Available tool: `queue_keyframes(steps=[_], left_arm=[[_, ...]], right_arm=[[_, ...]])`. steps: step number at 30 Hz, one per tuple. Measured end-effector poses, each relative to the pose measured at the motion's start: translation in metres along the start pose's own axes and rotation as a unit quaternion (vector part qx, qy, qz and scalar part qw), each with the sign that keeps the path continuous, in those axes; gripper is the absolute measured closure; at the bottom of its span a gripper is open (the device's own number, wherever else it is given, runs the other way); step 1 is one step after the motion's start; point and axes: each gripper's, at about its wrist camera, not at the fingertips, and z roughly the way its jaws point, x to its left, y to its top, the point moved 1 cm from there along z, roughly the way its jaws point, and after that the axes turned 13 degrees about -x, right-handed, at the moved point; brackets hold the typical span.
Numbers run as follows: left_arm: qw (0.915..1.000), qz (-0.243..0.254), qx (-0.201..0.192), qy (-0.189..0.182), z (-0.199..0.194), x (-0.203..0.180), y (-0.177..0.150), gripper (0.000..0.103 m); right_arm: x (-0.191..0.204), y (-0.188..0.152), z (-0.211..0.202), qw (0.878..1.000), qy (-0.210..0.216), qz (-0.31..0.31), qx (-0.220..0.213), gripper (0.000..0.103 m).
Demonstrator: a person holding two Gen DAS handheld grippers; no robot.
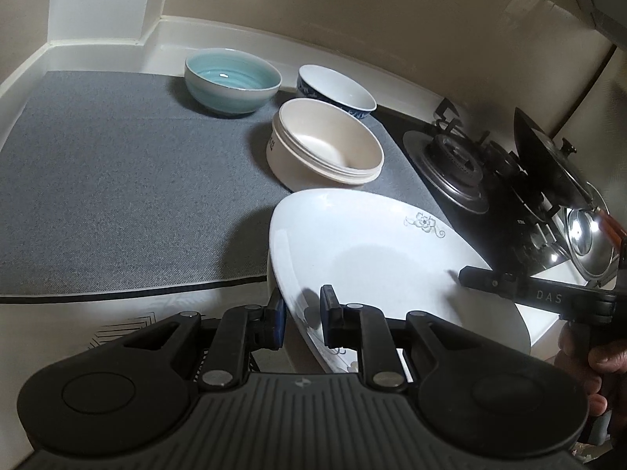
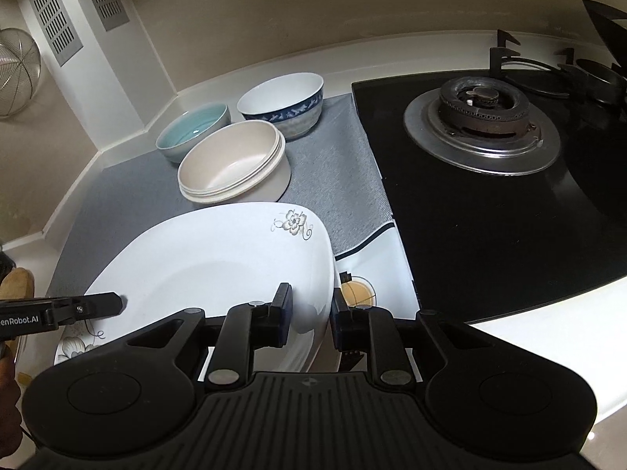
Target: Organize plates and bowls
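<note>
White plate [image 1: 376, 250], flower-patterned, pinched at opposite rims by left claw [image 1: 303, 313] and right claw [image 2: 311, 313], carried tilted above grey mat [image 1: 117, 180], probably to steady its weight, near three bowls.

Left gripper [image 1: 303, 315] is hiding the near rim of the white plate [image 1: 376, 258]; the plate's underside isn't showing in either view. Cream bowl [image 2: 235, 168] is blocking part of the teal bowl [image 2: 192, 131]. Steel pot [image 1: 588, 239] and black lid [image 1: 548, 156] are getting cut off at the frame edge. Wire strainer [image 2: 15, 78] is running off the left edge. Hand [image 1: 595, 368] is only partly showing.
</note>
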Motion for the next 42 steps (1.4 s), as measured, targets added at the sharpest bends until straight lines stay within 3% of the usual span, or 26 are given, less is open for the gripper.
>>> queue_keyframes(steps=[6,18,37,42], left_arm=[[0.9999,0.009,0.005,0.002,0.002,-0.003,0.002,0.081],[0.9956,0.090,0.012,0.024,0.004,-0.021,0.003,0.071],[0.9935,0.105,0.015,0.043,0.010,-0.022,-0.009,0.069],[0.9910,0.126,0.019,0.041,0.011,-0.028,-0.011,0.064]], right_arm=[[-0.002,-0.002,0.001,1.000,0.002,0.000,-0.002,0.082],[-0.001,-0.004,-0.001,1.000,-0.001,0.006,-0.004,0.082],[-0.008,-0.006,0.003,1.000,0.007,0.028,-0.004,0.085],[-0.009,-0.003,0.000,0.999,-0.001,0.037,-0.006,0.085]])
